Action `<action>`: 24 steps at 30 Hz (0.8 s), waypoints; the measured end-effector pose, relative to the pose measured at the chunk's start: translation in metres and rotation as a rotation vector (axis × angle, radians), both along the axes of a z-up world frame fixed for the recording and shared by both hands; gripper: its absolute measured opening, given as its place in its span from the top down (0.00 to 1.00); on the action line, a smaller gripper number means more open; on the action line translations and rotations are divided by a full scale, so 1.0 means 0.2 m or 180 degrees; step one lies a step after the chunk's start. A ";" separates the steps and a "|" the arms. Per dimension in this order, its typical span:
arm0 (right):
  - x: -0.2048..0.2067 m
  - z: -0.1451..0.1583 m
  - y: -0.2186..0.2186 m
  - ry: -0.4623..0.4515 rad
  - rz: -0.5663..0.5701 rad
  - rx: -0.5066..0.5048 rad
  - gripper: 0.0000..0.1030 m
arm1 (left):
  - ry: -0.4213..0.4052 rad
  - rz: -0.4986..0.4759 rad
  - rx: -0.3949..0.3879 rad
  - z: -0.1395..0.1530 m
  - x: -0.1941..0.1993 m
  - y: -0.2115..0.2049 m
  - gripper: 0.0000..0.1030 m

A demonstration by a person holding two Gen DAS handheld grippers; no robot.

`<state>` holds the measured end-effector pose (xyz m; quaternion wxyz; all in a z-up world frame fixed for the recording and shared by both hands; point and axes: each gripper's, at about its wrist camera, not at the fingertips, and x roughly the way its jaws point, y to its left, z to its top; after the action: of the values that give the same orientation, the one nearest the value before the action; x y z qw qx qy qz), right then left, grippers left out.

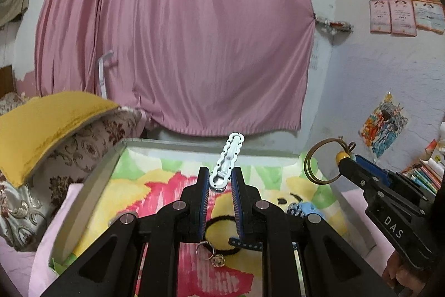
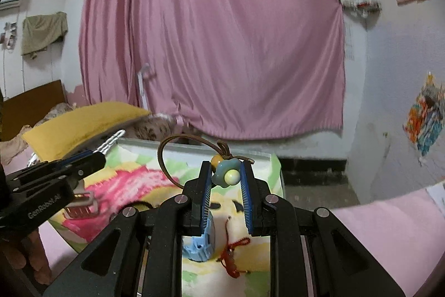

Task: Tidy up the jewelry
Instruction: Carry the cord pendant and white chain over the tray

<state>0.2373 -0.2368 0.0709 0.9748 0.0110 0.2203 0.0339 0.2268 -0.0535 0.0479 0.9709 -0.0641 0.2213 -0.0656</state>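
Left gripper (image 1: 220, 180) pinching scalloped white metal hair clip (image 1: 228, 162), right gripper (image 2: 225, 174) clamping glossy flower-beaded brown cord loop (image 2: 178, 155)

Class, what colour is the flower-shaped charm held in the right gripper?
Pale teal flower charm with a cream centre, clearest in the right wrist view.

The left gripper (image 1: 220, 180) is hiding part of the black hair tie (image 1: 219, 221); the right gripper (image 2: 224, 177) is covering half the blue clip (image 2: 201, 247).
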 end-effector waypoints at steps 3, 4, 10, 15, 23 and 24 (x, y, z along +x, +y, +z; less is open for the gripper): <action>0.04 -0.01 -0.02 0.0183 -0.0020 0.0030 0.82 | 0.0193 -0.0009 -0.0007 -0.03 0.04 0.01 0.85; 0.05 -0.02 -0.02 0.0243 -0.0023 0.0030 0.82 | 0.0233 -0.0010 -0.0009 -0.04 0.05 0.01 0.85; 0.11 -0.10 -0.06 0.0576 -0.0066 0.0088 0.82 | 0.0479 -0.0054 0.0039 -0.10 0.08 -0.01 0.85; 0.12 -0.11 -0.07 0.0642 -0.0078 0.0077 0.82 | 0.0613 -0.0070 0.0098 -0.12 0.10 -0.02 0.85; 0.14 -0.13 -0.05 0.0763 -0.0024 0.0121 0.82 | 0.0779 -0.0149 0.0166 -0.16 0.12 -0.04 0.85; 0.14 -0.13 -0.05 0.0770 -0.0019 0.0126 0.82 | 0.0795 -0.0156 0.0171 -0.16 0.12 -0.05 0.85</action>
<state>0.2662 -0.2473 0.0452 0.9407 0.0349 0.3356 0.0338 0.2506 -0.0627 0.0163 0.9352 -0.0403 0.3437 -0.0749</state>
